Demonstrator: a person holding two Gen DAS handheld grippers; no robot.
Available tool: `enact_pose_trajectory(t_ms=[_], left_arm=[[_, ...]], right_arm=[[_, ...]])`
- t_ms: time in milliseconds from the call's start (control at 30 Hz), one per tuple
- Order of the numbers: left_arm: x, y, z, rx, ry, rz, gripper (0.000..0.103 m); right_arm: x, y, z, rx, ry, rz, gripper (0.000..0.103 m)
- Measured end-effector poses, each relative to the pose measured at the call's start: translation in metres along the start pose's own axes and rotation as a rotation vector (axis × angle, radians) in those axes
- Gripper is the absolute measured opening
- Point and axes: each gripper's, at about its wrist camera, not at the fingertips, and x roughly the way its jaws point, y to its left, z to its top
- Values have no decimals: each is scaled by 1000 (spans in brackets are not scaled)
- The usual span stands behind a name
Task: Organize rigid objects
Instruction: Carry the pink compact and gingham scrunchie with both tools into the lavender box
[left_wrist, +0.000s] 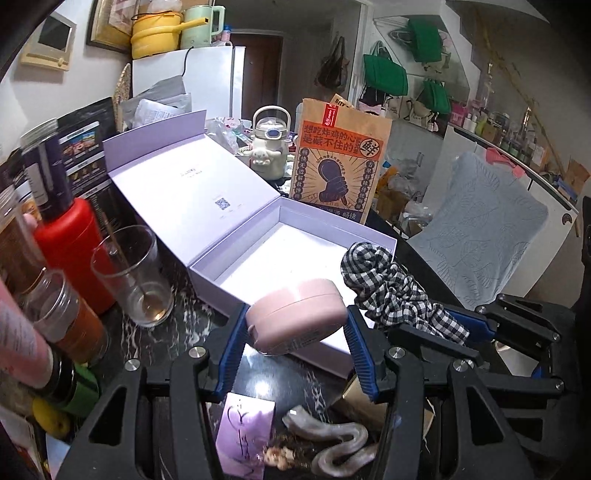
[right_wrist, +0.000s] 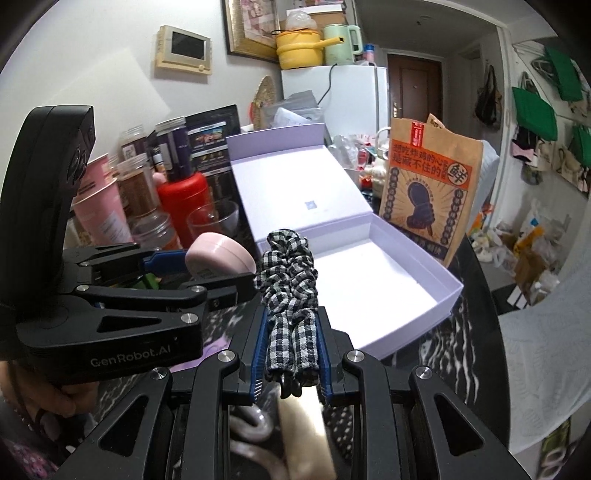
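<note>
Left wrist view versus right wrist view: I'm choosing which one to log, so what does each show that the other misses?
Only the left wrist view shows the cream character kettle, the stirrer standing in the drinking glass, and the lilac card below the gripper.

Only the right wrist view shows the hand holding the left gripper's black body.

Both show the open lilac box with nothing inside, the brown paper bag, the pink round case clamped in the left gripper, and the checked scrunchie clamped in the right gripper.
</note>
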Motion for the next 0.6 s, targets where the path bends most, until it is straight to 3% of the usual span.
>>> enact_pose_trajectory(t_ms=[600], left_arm=[[54, 18, 57, 34, 19, -7, 52]], right_arm=[[43, -34, 48, -19, -3, -39, 23]])
